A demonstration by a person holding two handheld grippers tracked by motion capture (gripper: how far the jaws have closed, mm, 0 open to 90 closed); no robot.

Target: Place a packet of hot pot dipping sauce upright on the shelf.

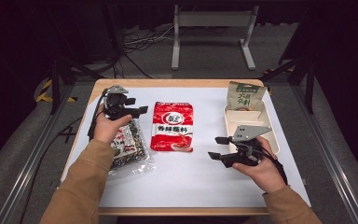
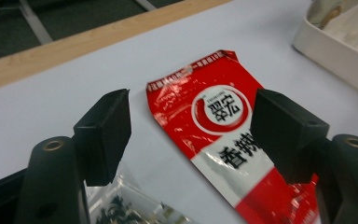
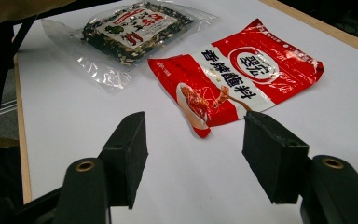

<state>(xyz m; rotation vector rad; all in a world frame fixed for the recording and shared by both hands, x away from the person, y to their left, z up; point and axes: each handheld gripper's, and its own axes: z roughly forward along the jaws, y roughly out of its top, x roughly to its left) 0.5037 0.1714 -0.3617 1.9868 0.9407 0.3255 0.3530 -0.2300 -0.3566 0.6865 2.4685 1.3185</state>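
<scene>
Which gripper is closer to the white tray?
Right. The right gripper hovers just beside the white tray's near-left edge; the left gripper is across the table, beyond the red packet.

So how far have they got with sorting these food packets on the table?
Looks done: a green-and-beige paper pouch leans in the white plastic tray. In hand: nothing; the left gripper and right gripper hover open, both facing the red foil seasoning packet. Apparently left: that packet and the clear plastic bag of dark dried bits on the table.

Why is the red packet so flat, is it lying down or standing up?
Lying down. The red packet rests flat on the white table, its label facing up, between the hand-held grippers.
</scene>
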